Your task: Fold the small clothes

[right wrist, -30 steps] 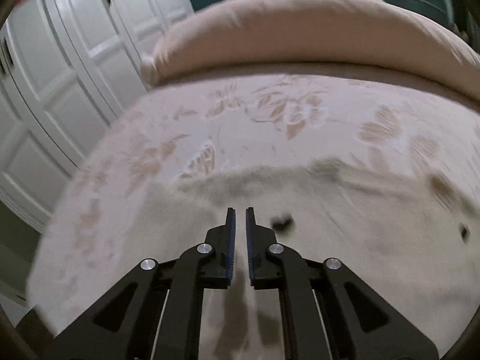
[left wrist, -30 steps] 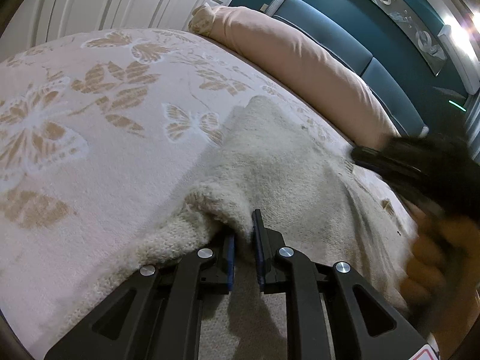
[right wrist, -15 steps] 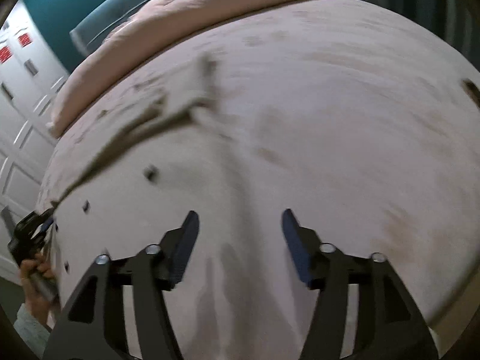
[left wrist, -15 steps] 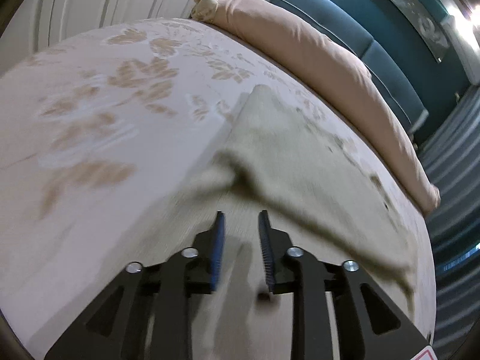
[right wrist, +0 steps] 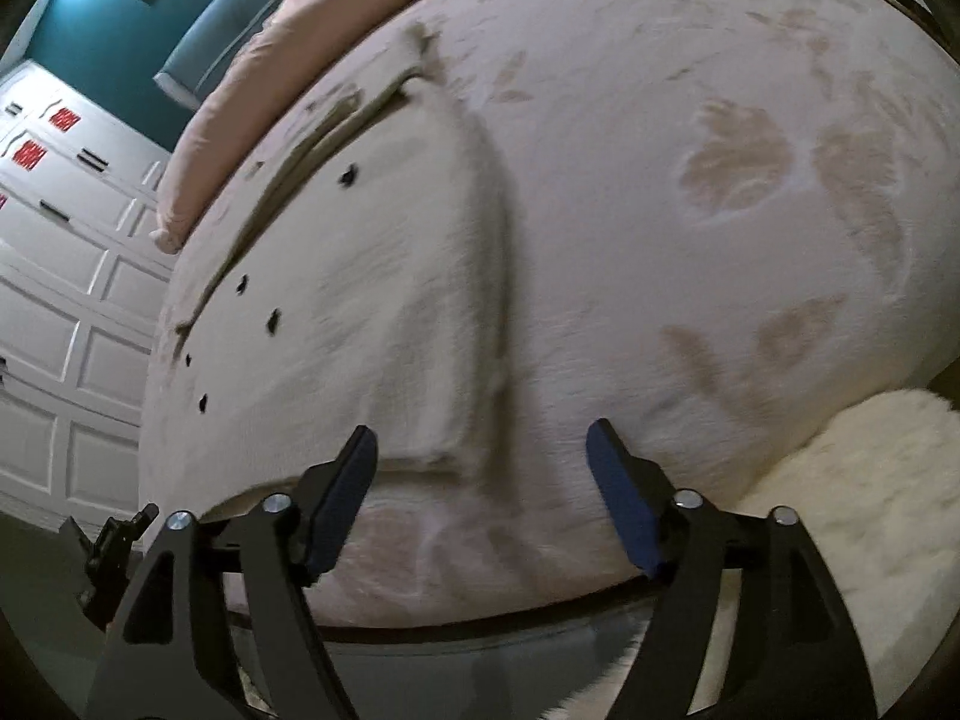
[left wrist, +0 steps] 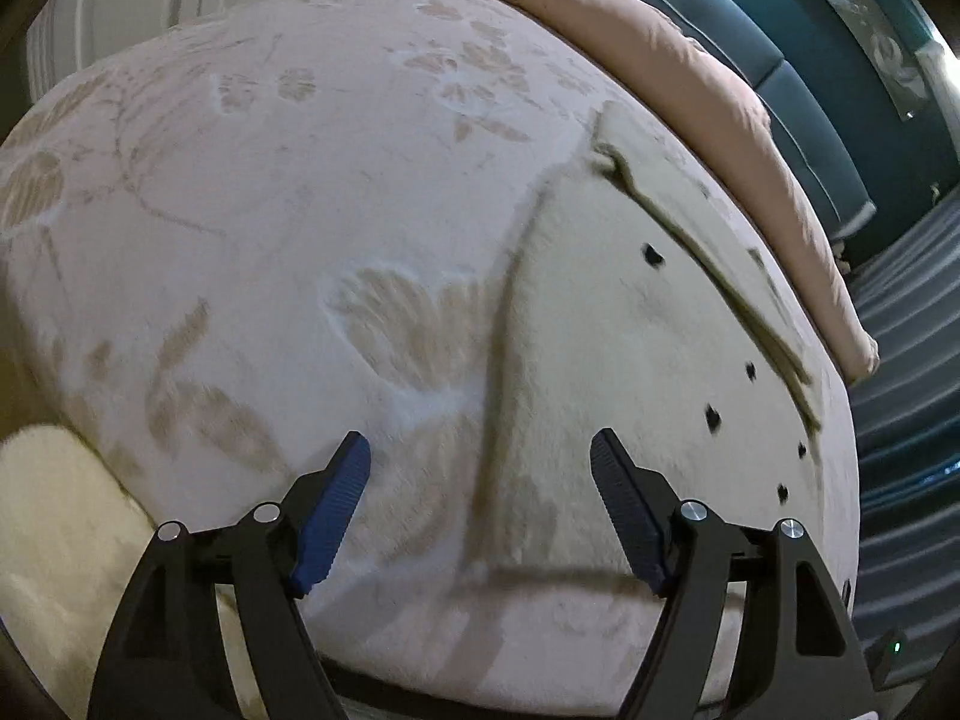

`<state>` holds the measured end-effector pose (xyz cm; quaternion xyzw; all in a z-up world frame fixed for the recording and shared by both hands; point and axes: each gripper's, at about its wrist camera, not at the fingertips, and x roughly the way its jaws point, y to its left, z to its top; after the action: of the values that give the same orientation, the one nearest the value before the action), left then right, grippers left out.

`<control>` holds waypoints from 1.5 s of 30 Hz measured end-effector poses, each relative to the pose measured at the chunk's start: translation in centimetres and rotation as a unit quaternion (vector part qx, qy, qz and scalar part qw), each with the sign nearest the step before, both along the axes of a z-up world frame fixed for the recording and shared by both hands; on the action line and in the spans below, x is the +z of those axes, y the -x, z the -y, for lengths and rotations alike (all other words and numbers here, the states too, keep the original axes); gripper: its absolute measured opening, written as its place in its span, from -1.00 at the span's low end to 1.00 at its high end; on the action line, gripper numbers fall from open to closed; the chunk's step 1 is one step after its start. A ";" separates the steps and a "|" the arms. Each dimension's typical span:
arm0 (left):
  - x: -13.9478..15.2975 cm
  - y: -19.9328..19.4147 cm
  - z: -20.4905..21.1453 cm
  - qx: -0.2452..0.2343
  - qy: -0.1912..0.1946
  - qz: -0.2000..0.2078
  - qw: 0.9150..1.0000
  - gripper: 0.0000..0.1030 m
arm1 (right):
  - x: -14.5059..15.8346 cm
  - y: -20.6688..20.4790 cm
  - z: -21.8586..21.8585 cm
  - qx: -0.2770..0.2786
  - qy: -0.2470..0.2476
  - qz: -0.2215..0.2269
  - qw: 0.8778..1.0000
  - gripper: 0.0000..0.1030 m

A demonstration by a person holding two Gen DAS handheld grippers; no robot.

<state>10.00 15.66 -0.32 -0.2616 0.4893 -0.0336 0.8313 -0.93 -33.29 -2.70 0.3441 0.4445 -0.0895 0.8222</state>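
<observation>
Bed [left wrist: 252, 192] surface mostly bare and open left of the cream garment [left wrist: 612, 330], easy passage. Long pink pillow [left wrist: 708, 96] blocks the far edge, just beyond the garment. Fluffy white thing [right wrist: 852, 480], maybe a rug, sits below the bed's near edge.

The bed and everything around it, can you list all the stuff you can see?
bedspread: one, pale pink with tan leaf print, covering the bed
fuzzy garment: one, cream with small dark spots, lying flat on the bedspread
long pillow: one, peach, along the headboard side
headboard: one, teal, padded, behind the pillow
wardrobe doors: white, panelled, beside the bed
fluffy rug: one, cream, by the bed edge
left gripper: black with blue pads, open, empty
right gripper: same, open, empty
</observation>
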 end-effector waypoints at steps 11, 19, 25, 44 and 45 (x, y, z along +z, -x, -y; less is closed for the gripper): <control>-0.1 -1.6 3.4 -0.028 0.071 -0.004 0.997 0.13 | 0.2 -2.2 -2.2 0.011 -0.005 0.035 0.999 0.22; 4.0 -1.6 2.9 -0.056 0.063 0.022 0.996 -0.89 | 4.2 -2.9 -3.0 0.032 0.038 0.054 0.997 -0.91; 7.0 2.3 2.7 -0.101 0.043 0.033 0.993 -0.91 | 7.2 1.1 -3.8 0.079 0.096 0.039 0.991 -0.93; 12.9 9.3 2.2 -0.189 -0.001 0.025 0.982 -0.91 | 12.9 8.4 -2.0 0.167 0.112 0.012 0.980 -0.93; 14.2 6.6 3.0 -0.194 -0.006 0.054 0.979 -0.91 | 14.1 6.4 -1.2 0.156 0.125 0.038 0.979 -0.93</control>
<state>3.40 12.68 13.87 -0.1543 0.4857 -0.2054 0.8355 -7.36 -32.06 11.38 0.1685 0.4465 -0.0018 0.8788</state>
